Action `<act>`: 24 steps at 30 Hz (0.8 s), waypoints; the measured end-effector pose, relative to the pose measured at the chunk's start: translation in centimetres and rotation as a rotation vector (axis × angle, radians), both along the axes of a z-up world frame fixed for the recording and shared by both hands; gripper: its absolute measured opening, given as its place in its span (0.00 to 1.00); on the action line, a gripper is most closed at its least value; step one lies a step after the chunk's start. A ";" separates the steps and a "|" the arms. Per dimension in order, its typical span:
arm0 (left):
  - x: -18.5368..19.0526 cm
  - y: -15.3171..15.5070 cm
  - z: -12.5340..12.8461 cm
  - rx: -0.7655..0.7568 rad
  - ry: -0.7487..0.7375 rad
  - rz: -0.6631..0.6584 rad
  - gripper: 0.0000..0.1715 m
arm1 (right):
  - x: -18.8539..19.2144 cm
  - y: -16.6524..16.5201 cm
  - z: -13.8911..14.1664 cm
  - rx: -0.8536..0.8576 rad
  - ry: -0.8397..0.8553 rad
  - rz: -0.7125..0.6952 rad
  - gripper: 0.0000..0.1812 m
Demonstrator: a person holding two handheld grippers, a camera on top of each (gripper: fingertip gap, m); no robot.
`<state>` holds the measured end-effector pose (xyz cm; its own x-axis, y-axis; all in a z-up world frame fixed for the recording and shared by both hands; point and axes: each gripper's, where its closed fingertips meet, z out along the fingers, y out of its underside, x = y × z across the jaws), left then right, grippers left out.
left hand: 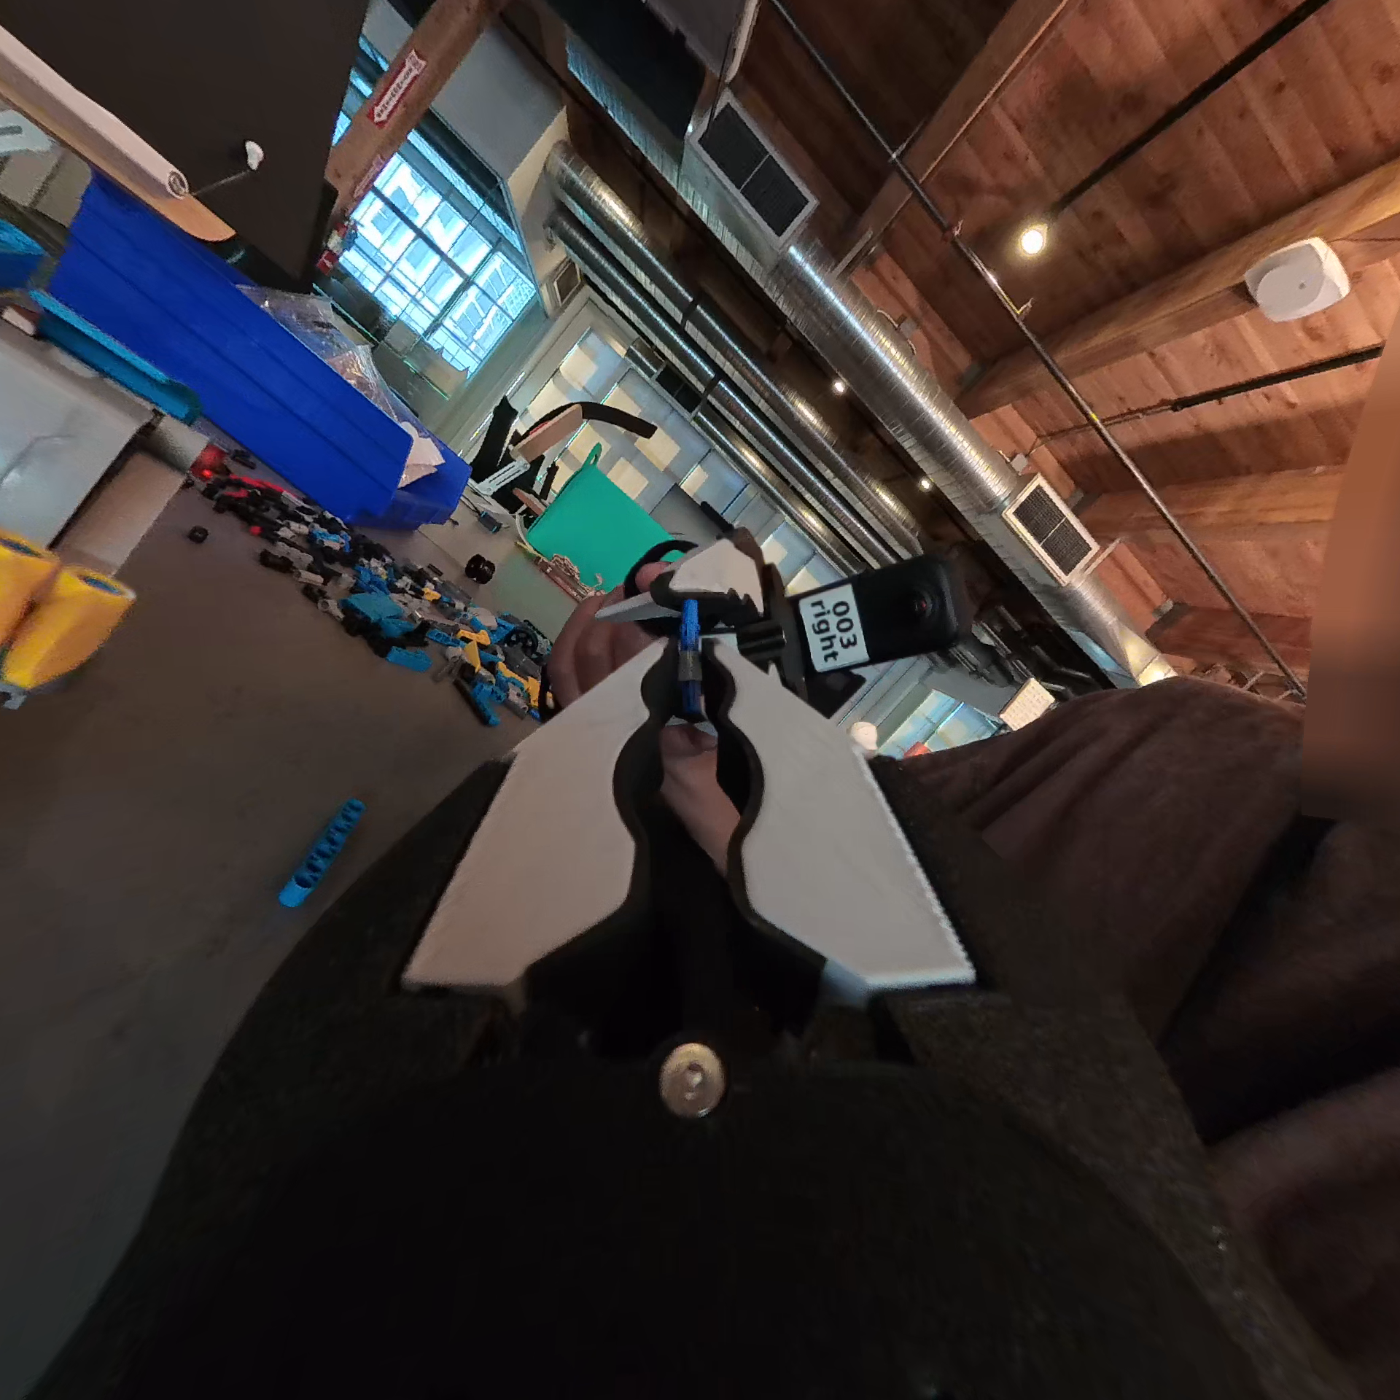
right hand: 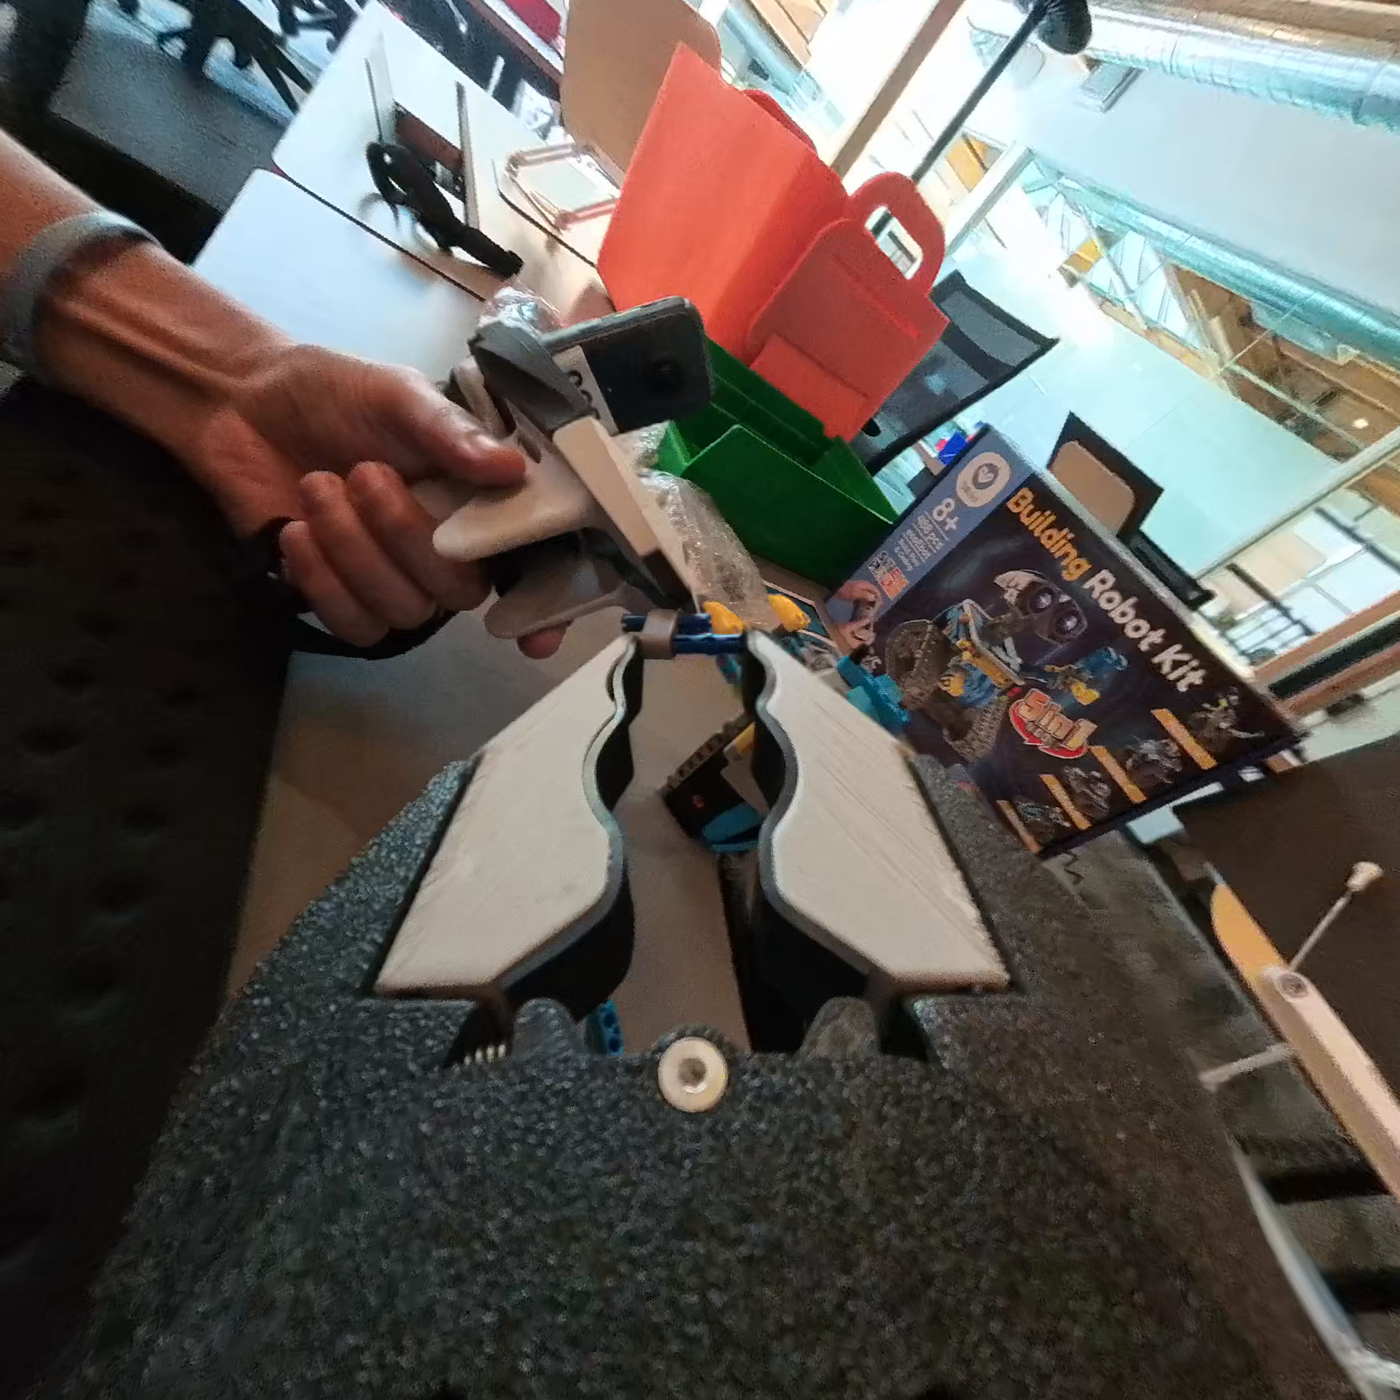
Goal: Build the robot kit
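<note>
Your left gripper (left hand: 688,685) and right gripper (right hand: 691,638) both pinch the blue pin (left hand: 688,667); only your right view shows the kit box (right hand: 1060,667).

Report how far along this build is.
Done: only a blue pin with a grey sleeve looks joined. In hand: the left gripper pinches it; the right gripper has its fingers at the pin's ends, grip unclear. Left: a pile of loose parts on the table, and a blue beam lying apart.

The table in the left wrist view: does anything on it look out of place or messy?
Yes. Many small building pieces lie scattered loose across the table beside the blue bins, and one blue beam lies alone, apart from them.
</note>
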<state>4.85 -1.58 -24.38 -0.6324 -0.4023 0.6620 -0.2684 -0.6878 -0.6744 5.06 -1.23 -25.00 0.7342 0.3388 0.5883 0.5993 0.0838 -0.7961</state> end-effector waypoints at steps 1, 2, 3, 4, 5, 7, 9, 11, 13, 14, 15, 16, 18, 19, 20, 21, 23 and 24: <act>0.0 -0.1 0.0 0.006 0.002 -0.001 0.03 | 0.1 0.0 0.0 -0.007 0.014 0.005 0.14; 0.1 -0.1 -0.1 0.013 0.003 -0.003 0.03 | 0.1 -0.1 0.0 -0.008 0.024 0.011 0.14; 0.1 -0.3 -0.1 0.022 0.005 -0.006 0.05 | 0.1 -0.1 -0.1 -0.017 0.034 0.020 0.14; 0.1 -0.4 -0.2 0.029 0.008 -0.011 0.08 | 0.1 -0.1 -0.2 -0.024 0.041 0.028 0.14; 0.1 -0.5 -0.3 0.037 0.015 -0.015 0.11 | 0.1 -0.1 -0.2 -0.027 0.042 0.037 0.14; 0.2 -0.8 -0.5 0.049 0.029 -0.027 0.13 | -0.1 -0.2 -0.4 -0.044 0.048 0.061 0.14; 0.1 -1.1 -0.7 0.059 0.034 -0.055 0.04 | -0.2 -0.2 -0.6 -0.046 0.043 0.068 0.14; 0.0 -1.3 -0.8 0.079 0.036 -0.060 0.04 | -0.3 -0.3 -0.7 -0.055 0.055 0.078 0.14; 0.0 -1.3 -1.0 0.101 0.041 -0.057 0.04 | -0.3 -0.3 -0.9 -0.057 0.043 0.074 0.14; -0.1 -1.2 -1.0 0.100 0.044 -0.060 0.04 | -0.4 -0.3 -1.0 -0.057 0.044 0.072 0.14; 0.0 -1.2 -1.0 0.099 0.044 -0.059 0.03 | -0.4 -0.2 -1.0 -0.063 0.053 0.070 0.14; 0.0 -1.2 -1.0 0.103 0.043 -0.056 0.04 | -0.4 -0.2 -1.0 -0.068 0.063 0.072 0.14; -0.1 -1.3 -1.0 0.118 0.039 -0.053 0.04 | -0.4 -0.2 -1.0 -0.077 0.083 0.085 0.14; -0.1 -1.3 -1.0 0.124 0.039 -0.051 0.04 | -0.4 -0.2 -1.0 -0.084 0.096 0.088 0.14; -0.1 -1.2 -1.1 0.125 0.044 -0.053 0.04 | -0.4 -0.2 -1.0 -0.089 0.102 0.088 0.14; -0.2 -1.2 -1.2 0.125 0.051 -0.061 0.04 | -0.5 -0.2 -1.1 -0.095 0.104 0.091 0.14; -0.3 -1.3 -1.4 0.139 0.061 -0.077 0.04 | -0.6 -0.2 -1.3 -0.107 0.112 0.096 0.14; -0.3 -1.3 -1.5 0.148 0.063 -0.079 0.04 | -0.7 -0.2 -1.5 -0.115 0.116 0.103 0.14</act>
<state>4.57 -2.87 -25.87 -0.6251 -0.4489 0.6385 -0.3630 -0.5570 -0.7470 4.40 -1.47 -26.45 0.7529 0.4756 0.4550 0.4961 0.0442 -0.8671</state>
